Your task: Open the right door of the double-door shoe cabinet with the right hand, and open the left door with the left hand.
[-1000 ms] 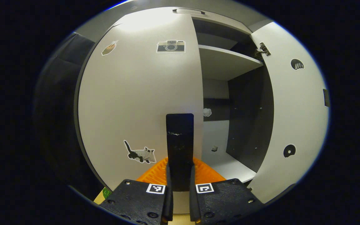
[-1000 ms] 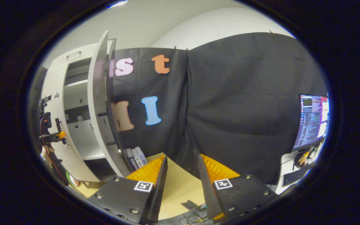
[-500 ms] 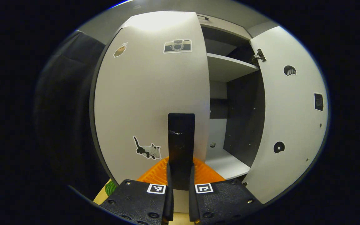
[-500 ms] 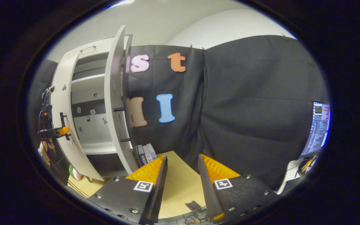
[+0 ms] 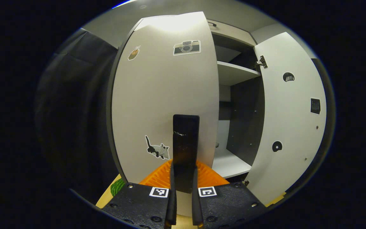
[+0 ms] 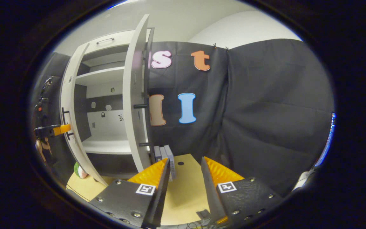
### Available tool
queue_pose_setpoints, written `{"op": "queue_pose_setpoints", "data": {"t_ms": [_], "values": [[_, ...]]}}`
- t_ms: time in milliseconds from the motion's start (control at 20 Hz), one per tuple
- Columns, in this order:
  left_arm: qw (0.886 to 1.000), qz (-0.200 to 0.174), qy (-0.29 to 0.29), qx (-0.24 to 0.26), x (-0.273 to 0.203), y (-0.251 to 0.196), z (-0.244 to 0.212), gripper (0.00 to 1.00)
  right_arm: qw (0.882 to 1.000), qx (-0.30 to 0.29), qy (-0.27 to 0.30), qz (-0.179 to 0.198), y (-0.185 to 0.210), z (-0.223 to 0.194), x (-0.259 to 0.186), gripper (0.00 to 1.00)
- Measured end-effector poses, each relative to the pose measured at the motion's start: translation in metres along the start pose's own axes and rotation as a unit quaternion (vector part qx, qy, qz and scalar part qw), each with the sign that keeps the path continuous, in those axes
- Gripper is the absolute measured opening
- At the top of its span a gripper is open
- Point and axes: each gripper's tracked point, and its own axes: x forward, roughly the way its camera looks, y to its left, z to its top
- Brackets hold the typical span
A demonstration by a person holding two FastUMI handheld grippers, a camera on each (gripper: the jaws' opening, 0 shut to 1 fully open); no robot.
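The white left door (image 5: 164,95), with camera and cat stickers, fills the left gripper view. My left gripper (image 5: 184,167) is shut on its black vertical handle (image 5: 185,140). The right door (image 5: 289,121) stands swung wide, showing the cabinet's shelf (image 5: 233,71) and dark inner wall. In the right gripper view the right door (image 6: 135,95) is seen edge-on, swung out, and the left door (image 6: 70,105) is partly swung out. The left gripper (image 6: 51,130) shows there, clamped on that door's handle. My right gripper (image 6: 185,165) is open over the table, away from the cabinet, holding nothing.
The cabinet stands on a tan table (image 6: 186,190). A few books (image 6: 165,156) stand beside the right door's foot. A green round object (image 6: 79,170) lies under the left door, also seen as a green patch (image 5: 117,187). Cables lie at the table's near edge.
The left door has swung farther out with my left gripper on its handle. The right gripper view has turned toward the cabinet; that gripper stays open.
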Motion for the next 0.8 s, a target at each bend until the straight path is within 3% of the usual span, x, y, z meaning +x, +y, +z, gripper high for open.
{"op": "queue_pose_setpoints", "data": {"t_ms": [450, 800], "values": [[1.000, 0.019, -0.002, -0.013, -0.035, 0.023, -0.001, 0.17, 0.999, -0.013, 0.005, 0.038, 0.033, -0.001, 0.032, 0.57], [1.000, 0.024, -0.003, -0.013, -0.051, 0.039, 0.000, 0.14, 0.999, -0.020, 0.014, 0.039, 0.036, -0.008, 0.035, 0.57]]}}
